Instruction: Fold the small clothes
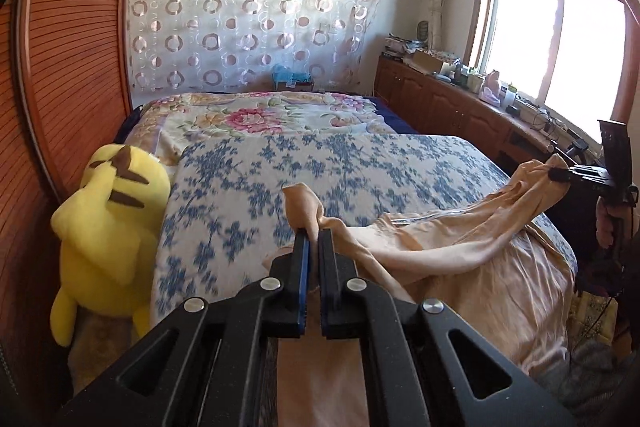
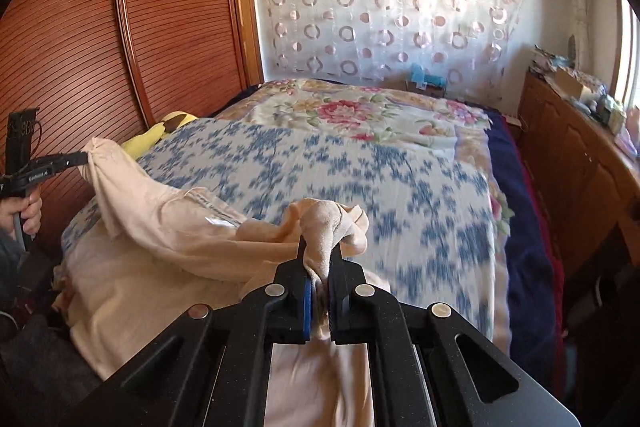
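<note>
A pale peach garment (image 1: 460,247) is stretched between my two grippers above the near end of the bed, its lower part hanging over the bed's front edge. My left gripper (image 1: 314,233) is shut on one corner of the cloth, which bunches up past the fingertips. My right gripper (image 2: 320,247) is shut on the other corner, with fabric wadded between the pads. From the left wrist view the right gripper (image 1: 560,174) shows at the far right, pinching the cloth. From the right wrist view the left gripper (image 2: 82,158) shows at the far left, and the garment (image 2: 168,227) sags between them.
The bed carries a blue-flowered cover (image 1: 320,167) and, further back, a pink-flowered quilt (image 1: 248,115). A yellow plush toy (image 1: 108,219) sits at the bed's left by the wooden slatted wardrobe (image 1: 72,47). A cluttered wooden cabinet (image 1: 460,95) runs under the window on the right.
</note>
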`<state>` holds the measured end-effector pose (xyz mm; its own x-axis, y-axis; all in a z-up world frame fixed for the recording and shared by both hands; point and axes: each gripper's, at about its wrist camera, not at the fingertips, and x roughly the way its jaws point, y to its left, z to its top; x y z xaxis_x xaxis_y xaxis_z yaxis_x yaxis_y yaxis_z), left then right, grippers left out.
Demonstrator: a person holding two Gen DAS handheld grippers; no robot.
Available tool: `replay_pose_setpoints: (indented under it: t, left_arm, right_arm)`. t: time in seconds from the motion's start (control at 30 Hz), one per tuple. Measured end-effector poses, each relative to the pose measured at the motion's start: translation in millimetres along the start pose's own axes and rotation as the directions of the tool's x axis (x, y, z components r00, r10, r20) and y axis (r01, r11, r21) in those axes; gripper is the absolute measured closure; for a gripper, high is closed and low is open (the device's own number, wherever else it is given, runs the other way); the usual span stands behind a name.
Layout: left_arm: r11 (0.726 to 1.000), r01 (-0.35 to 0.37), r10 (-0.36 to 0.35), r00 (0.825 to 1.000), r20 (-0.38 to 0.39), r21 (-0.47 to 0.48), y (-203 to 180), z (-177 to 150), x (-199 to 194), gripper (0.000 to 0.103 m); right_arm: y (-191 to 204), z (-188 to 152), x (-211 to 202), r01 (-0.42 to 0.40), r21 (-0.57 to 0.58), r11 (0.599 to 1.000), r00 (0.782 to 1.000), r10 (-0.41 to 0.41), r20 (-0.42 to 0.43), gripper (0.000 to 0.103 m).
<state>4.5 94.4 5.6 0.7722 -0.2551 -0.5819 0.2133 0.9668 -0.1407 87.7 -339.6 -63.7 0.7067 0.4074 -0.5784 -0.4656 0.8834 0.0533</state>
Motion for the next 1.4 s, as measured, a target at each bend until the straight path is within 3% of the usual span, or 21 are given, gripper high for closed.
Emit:
replay_pose_setpoints:
  t: [0.27, 0.47, 0.5, 0.57, 0.63, 0.7, 0.73, 0.77, 0.97, 1.2, 1.4]
  left_arm:
    - [1.0, 0.002, -0.002, 1.0, -0.022, -0.031, 0.1, -36.1, -47.5, 0.098]
    - [0.998, -0.052, 0.049, 0.993, -0.103, -0.024, 8.9, -62.6, -34.0, 0.095]
    - [0.998, -0.064, 0.061, 0.992, -0.115, -0.023, 11.2, -66.2, -31.5, 0.091]
    - [0.997, -0.075, 0.072, 0.991, -0.109, -0.021, 15.4, -68.1, -29.8, 0.068]
    - [0.997, -0.069, 0.066, 0.993, -0.1, -0.019, 15.5, -66.5, -30.7, 0.058]
    - [0.998, -0.066, 0.065, 0.993, -0.101, -0.009, 15.6, -61.6, -26.9, 0.045]
    - [0.998, -0.063, 0.062, 0.993, -0.098, -0.004, 15.5, -59.1, -24.7, 0.029]
    - [0.998, -0.057, 0.057, 0.994, -0.091, 0.0, 14.9, -55.6, -21.0, 0.024]
    - [0.999, -0.045, 0.046, 0.995, -0.092, 0.015, 12.6, -37.3, 7.8, 0.024]
    - [0.999, -0.015, 0.011, 0.987, -0.163, -0.028, 26.0, -20.4, 54.0, 0.024]
    - [0.997, 0.009, -0.027, 0.966, -0.256, -0.07, 37.2, -32.4, 79.4, 0.045]
  right_arm:
    - [15.1, -23.7, -73.6, 0.014, 0.017, 1.0, 1.0, -0.014, -0.025, 0.098]
    - [17.3, -46.6, -72.6, 0.016, 0.03, 0.999, 0.993, -0.012, -0.116, 0.098]
    - [15.5, -52.1, -67.7, 0.014, 0.044, 0.999, 0.991, -0.008, -0.137, 0.098]
    - [11.8, -55.7, -55.1, 0.016, 0.056, 0.998, 0.986, -0.007, -0.169, 0.097]
    - [10.3, -53.4, -47.0, 0.033, 0.043, 0.999, 0.982, -0.024, -0.189, 0.089]
    - [10.2, -46.9, -45.9, 0.044, 0.036, 0.998, 0.982, -0.037, -0.185, 0.065]
    - [8.7, -42.6, -47.0, 0.051, 0.035, 0.998, 0.984, -0.044, -0.174, 0.056]
    - [7.2, -38.4, -48.6, 0.058, 0.034, 0.998, 0.986, -0.052, -0.16, 0.048]
    - [0.4, -19.9, -38.6, 0.082, 0.015, 0.997, 0.991, -0.08, -0.111, 0.043]
    - [-20.2, -18.0, 29.7, 0.042, 0.047, 0.998, 0.981, -0.033, -0.19, 0.038]
    - [-28.4, -25.2, 65.5, 0.02, 0.084, 0.996, 0.97, 0.001, -0.243, 0.037]
